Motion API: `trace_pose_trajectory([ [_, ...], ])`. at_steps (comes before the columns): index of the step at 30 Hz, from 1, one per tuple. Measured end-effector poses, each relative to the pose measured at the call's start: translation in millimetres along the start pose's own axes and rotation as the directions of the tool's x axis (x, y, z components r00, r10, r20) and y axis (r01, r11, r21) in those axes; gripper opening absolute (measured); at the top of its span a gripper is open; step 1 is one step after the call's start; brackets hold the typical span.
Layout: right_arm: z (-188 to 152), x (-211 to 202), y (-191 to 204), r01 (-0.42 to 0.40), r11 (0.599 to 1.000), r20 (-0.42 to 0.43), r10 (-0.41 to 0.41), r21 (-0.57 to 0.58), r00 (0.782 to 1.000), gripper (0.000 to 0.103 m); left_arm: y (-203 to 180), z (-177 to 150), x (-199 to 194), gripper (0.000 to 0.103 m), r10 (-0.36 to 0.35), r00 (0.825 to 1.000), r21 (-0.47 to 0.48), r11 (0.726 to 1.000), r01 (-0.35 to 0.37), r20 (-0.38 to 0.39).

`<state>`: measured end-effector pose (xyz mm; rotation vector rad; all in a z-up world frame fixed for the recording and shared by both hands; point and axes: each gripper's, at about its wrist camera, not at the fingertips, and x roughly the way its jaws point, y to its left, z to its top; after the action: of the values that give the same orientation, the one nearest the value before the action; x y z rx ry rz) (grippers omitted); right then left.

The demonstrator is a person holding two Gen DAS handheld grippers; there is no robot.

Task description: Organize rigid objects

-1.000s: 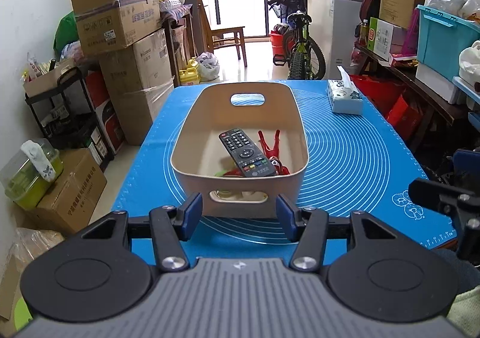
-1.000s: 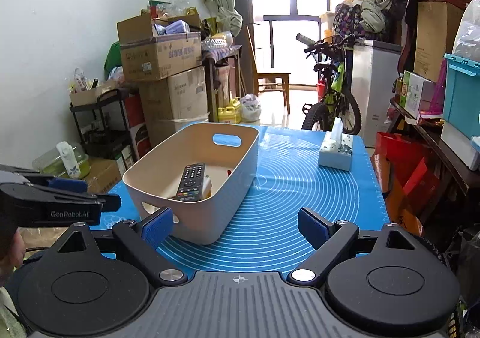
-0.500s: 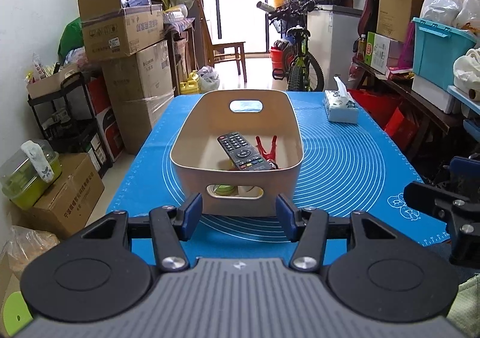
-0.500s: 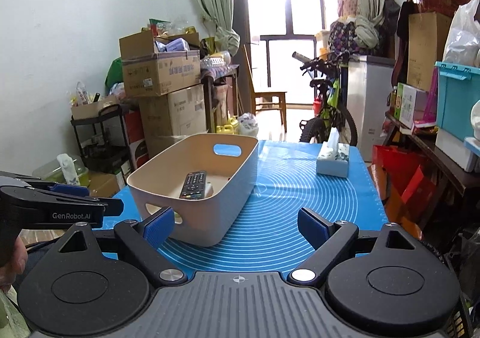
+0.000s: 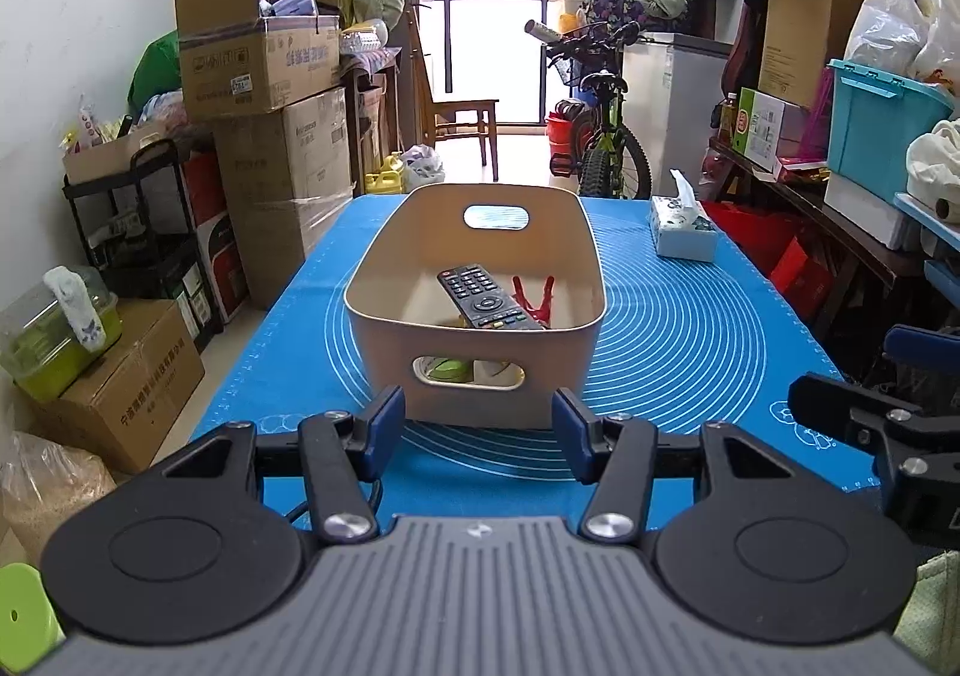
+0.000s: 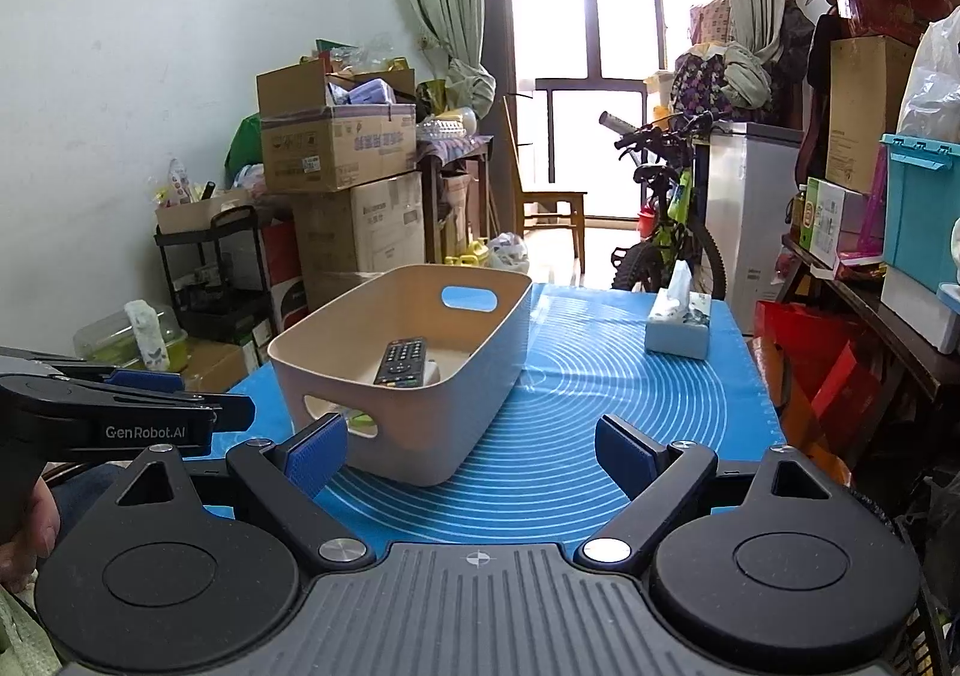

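Observation:
A beige plastic bin (image 5: 384,280) with handle cut-outs stands on the blue mat; it also shows in the right wrist view (image 6: 480,376). Inside lie a black remote control (image 5: 486,299), also seen in the right wrist view (image 6: 402,363), a red clothes peg (image 5: 534,295) and a green item (image 5: 447,370) seen through the near handle hole. My left gripper (image 5: 477,424) is open and empty, held just before the bin's near wall. My right gripper (image 6: 474,451) is open and empty, to the right of the bin and near the table's front edge.
A tissue box (image 5: 684,232) stands at the mat's far right, also in the right wrist view (image 6: 678,322). Stacked cardboard boxes (image 5: 270,136) and a shelf trolley line the left wall. A bicycle (image 5: 600,136) and a cluttered side table (image 5: 840,208) stand behind and right.
Both grippers have drawn back and tilted upward a little, so the bin sits lower and farther in both views. Both stay open and empty; the bin's contents have not moved.

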<state>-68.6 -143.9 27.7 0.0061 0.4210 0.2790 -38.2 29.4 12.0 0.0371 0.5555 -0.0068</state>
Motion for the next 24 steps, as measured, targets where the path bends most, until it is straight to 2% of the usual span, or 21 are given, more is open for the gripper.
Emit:
trace_pose_trajectory([
  [24, -3.4, 4.6, 2.6, 0.025, 0.999, -0.009, -0.025, 0.022, 1.000, 0.091, -0.3, -3.6, 3.3, 0.056, 0.004, 1.000, 0.007, 1.000, -0.003, -0.021],
])
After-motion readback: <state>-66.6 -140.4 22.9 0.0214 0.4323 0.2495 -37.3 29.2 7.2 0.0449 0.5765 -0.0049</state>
